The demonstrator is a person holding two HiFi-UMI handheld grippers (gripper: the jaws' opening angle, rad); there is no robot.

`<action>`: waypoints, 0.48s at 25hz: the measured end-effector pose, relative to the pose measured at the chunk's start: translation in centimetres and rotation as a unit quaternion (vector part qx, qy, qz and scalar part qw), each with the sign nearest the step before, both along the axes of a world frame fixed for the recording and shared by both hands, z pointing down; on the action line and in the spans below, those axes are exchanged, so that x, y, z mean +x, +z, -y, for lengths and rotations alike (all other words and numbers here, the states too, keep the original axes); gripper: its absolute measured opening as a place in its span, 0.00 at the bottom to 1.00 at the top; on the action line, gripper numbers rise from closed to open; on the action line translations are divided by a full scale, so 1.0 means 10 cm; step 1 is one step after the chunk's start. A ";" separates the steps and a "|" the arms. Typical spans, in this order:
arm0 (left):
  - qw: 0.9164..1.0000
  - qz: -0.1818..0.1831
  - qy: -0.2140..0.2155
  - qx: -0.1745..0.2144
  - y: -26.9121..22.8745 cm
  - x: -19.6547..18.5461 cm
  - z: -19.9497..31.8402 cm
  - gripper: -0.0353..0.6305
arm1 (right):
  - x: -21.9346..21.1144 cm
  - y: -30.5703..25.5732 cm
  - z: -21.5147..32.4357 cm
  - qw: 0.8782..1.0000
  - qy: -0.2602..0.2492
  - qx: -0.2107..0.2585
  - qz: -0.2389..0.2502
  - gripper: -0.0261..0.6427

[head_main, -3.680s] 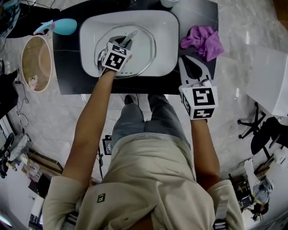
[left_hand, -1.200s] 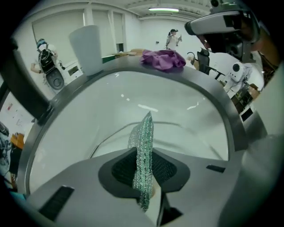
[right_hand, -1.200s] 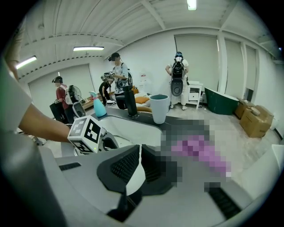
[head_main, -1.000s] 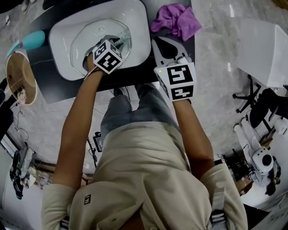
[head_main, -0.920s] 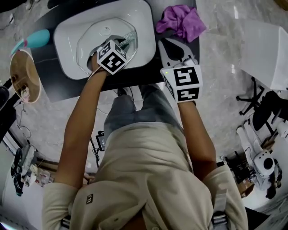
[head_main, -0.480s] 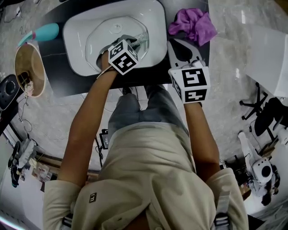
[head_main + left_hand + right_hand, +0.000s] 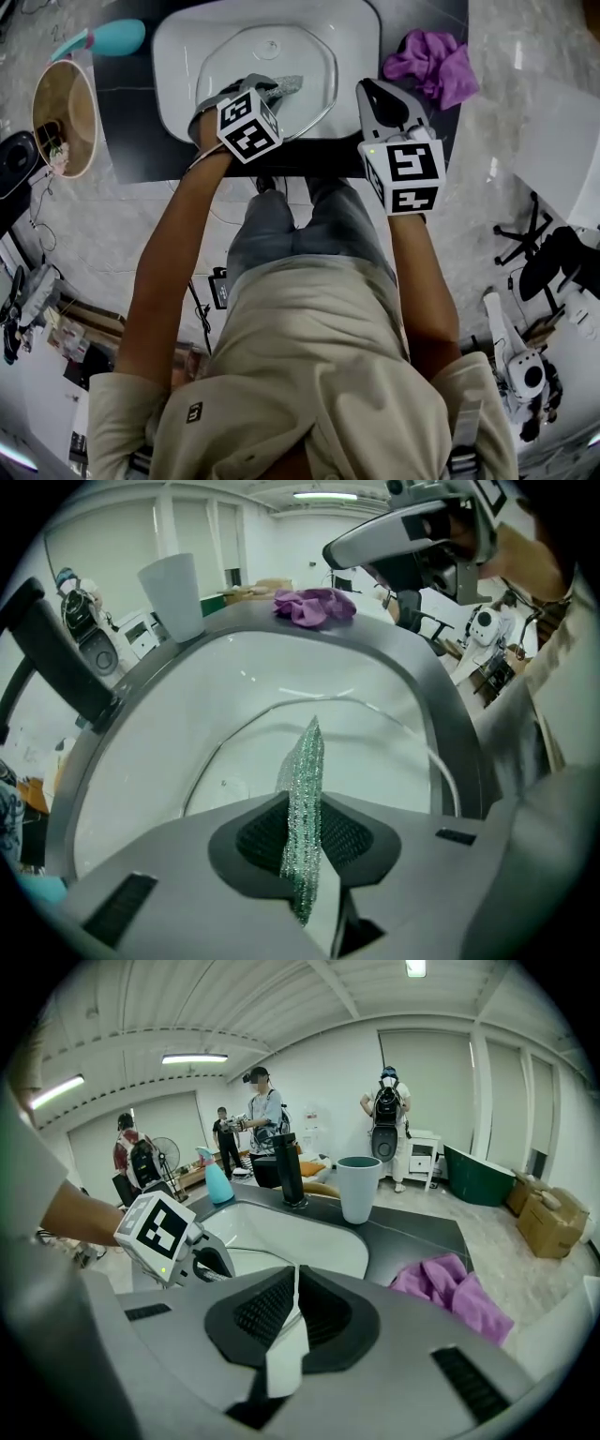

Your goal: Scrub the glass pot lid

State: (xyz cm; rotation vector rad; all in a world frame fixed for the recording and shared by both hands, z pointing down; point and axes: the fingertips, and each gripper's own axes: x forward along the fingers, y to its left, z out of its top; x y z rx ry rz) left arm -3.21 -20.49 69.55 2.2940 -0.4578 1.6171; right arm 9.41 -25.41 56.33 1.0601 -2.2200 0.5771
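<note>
Up at the top of the head view, the lid (image 7: 309, 56) is lying flat inside the white basin (image 7: 178, 47) on the dark tabletop (image 7: 131, 141). The left hand-held gripper (image 7: 270, 89) is reaching over it. Its jaws are pinching a green sparkly scrubber (image 7: 291, 86) tight. In the left gripper view the scrubber (image 7: 305, 761) is sticking out past the jaws, pointing at the glass near the middle of the frame. I cannot tell if it is touching the lid or hanging just above it.

The scrubbing looks like it is going on, or just starting. No foam or water is showing on the glass, so I cannot say how much is clean. Most of the lid probably needs rubbing yet.

The left arm is stretching out straight from the shoulder, with the gripper tipping toward the upper right. The right hand-held gripper (image 7: 367, 89) is hanging by the basin's right edge, pointing up the frame, near the purple cloth (image 7: 433, 67). Its jaws are pressed together with nothing between them. It is not helping to hold the lid.
</note>
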 end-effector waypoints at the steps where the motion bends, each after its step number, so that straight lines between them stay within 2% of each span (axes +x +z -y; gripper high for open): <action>1: 1.000 0.014 0.000 0.003 0.01 -0.15 -0.01 0.18 | -0.04 0.00 0.01 1.000 -0.004 0.000 0.000 0.08; 6: 0.995 0.102 -0.001 0.004 0.11 -0.93 0.00 0.18 | -0.20 0.02 0.03 1.000 -0.024 0.000 -0.001 0.08; 8: 0.994 0.112 0.000 0.000 0.08 -1.06 0.01 0.18 | -0.27 0.01 0.01 1.000 -0.029 0.000 0.000 0.08; 12: 0.994 0.112 0.006 -0.003 0.07 -1.02 0.01 0.18 | -0.37 -0.01 -0.04 0.999 -0.038 0.001 0.000 0.08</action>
